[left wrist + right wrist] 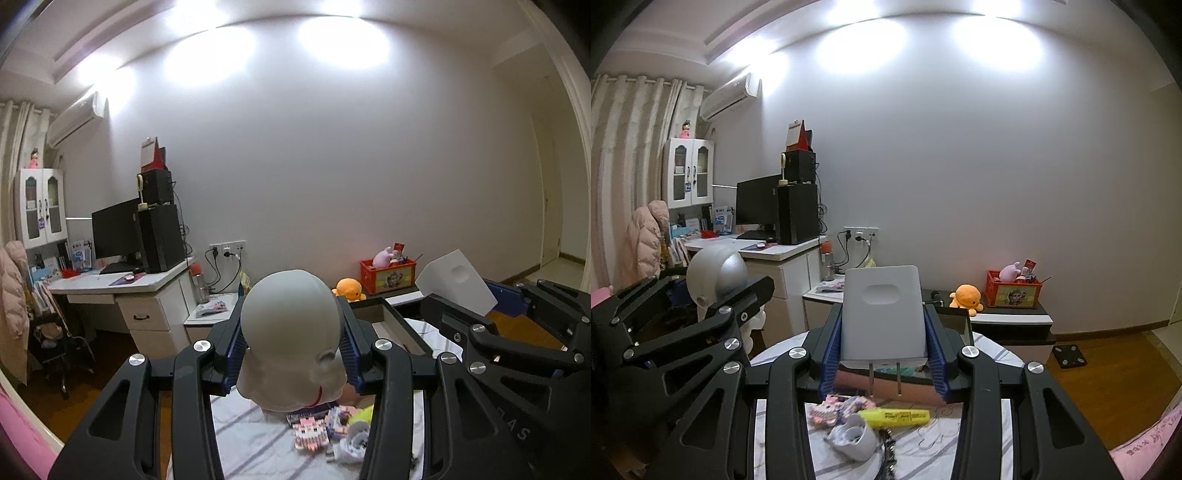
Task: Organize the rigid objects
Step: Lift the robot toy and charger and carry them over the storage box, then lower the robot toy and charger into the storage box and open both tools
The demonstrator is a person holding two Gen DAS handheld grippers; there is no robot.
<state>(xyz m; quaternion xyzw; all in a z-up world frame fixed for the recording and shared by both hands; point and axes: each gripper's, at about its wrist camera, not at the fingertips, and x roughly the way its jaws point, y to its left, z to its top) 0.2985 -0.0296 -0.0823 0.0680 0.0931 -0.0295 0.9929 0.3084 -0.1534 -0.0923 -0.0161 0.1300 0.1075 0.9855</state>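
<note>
With both held clear above the cluttered cloth [923, 443], the left gripper [291, 354] pinches a rounded figurine [291, 332] and the right gripper [884, 354] a 2-pronged charger [884, 317]; the smooth figurine could slip from its 2 pads.

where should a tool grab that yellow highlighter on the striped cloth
Take the yellow highlighter across the middle of its barrel, coming down from above. It lies flat on the striped cloth with its long axis running left to right in the right wrist view, so close on its two long sides. Its left end sits close to a white plug and pink block toy, so stay nearer the right half.
</note>
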